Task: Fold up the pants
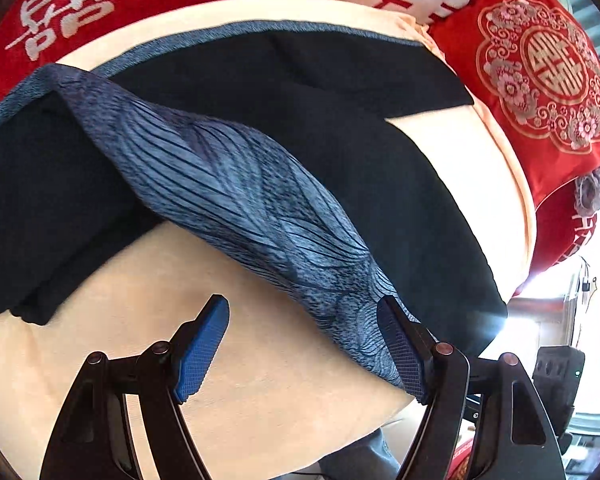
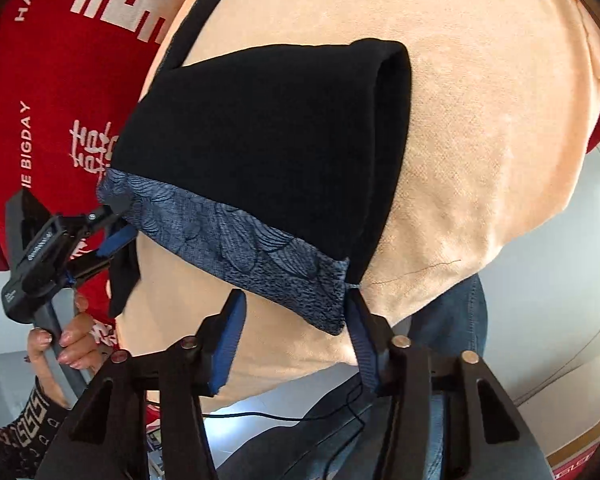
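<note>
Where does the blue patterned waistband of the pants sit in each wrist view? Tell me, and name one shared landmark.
Left wrist: blue patterned waistband runs diagonally from upper left to lower right.
Right wrist: it crosses the lower middle.
Shared landmark: peach blanket.

Folded black pants (image 2: 268,148) lie on a peach cushion (image 2: 480,152).

The pants (image 1: 300,152) lie across the cushion (image 1: 260,380) at mid-frame, pillows (image 1: 540,76) behind along the top edge, the left gripper (image 1: 304,344) at the bottom, straddling the cuff band (image 1: 240,196).
</note>
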Demonstrator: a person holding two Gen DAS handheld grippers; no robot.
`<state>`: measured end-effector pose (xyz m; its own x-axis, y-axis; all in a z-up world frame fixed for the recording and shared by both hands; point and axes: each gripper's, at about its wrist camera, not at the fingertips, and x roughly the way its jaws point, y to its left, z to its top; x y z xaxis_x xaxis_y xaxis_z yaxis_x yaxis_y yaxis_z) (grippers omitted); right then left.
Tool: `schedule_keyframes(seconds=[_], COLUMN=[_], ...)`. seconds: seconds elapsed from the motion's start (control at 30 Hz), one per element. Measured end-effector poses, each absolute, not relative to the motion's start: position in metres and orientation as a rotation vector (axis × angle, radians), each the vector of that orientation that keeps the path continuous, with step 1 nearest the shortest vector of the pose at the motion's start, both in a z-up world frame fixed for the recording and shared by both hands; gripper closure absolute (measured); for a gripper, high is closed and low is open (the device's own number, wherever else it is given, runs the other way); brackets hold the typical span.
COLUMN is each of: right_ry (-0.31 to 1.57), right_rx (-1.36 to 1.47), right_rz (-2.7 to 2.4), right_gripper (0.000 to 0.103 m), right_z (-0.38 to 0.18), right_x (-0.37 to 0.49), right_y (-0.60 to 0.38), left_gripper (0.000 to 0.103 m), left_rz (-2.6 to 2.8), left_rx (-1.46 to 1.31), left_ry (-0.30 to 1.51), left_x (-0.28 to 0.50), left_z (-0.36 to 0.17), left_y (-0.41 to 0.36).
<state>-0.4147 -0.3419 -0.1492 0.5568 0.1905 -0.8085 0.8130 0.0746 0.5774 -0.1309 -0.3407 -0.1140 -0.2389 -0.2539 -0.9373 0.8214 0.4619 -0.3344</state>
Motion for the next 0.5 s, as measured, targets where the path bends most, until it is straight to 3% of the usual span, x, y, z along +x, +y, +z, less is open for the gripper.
schedule_keyframes(seconds=[0.13, 0.17, 0.2, 0.23, 0.3, 0.5], right_ry=[0.919, 0.929, 0.938, 0.942, 0.925, 0.853], right_rx=[1.457, 1.471, 1.499, 1.532, 1.510, 1.348], right_rz=[-0.497, -0.477, -0.453, -0.418, -0.388, -0.324], right_gripper=[0.055, 0.061, 0.091, 0.099, 0.100, 0.100], right_z=[-0.150, -0.153, -0.157, -0.159, -0.144, -0.069], right_x=[-0.413, -0.412, -0.410, -0.408, -0.398, -0.364], right_y=[-0.348, -0.350, -0.353, -0.357, -0.367, -0.441], left_gripper=[0.026, 0.026, 0.038, 0.067, 0.091, 0.091], left_rz=[-1.093, -1.091, -1.092, -1.103, -1.119, -1.163], left_rx=[0.503, 0.494, 0.482, 0.468, 0.462, 0.393], left_ry=[1.521, 1.537, 1.554, 1.571, 1.609, 1.520], left_x=[-0.147, -0.149, -0.151, -0.153, -0.155, -0.148], left_z=[-0.120, -0.122, -0.124, -0.126, -0.127, -0.073], left_y=[-0.350, -0.351, -0.353, -0.355, -0.359, -0.386])
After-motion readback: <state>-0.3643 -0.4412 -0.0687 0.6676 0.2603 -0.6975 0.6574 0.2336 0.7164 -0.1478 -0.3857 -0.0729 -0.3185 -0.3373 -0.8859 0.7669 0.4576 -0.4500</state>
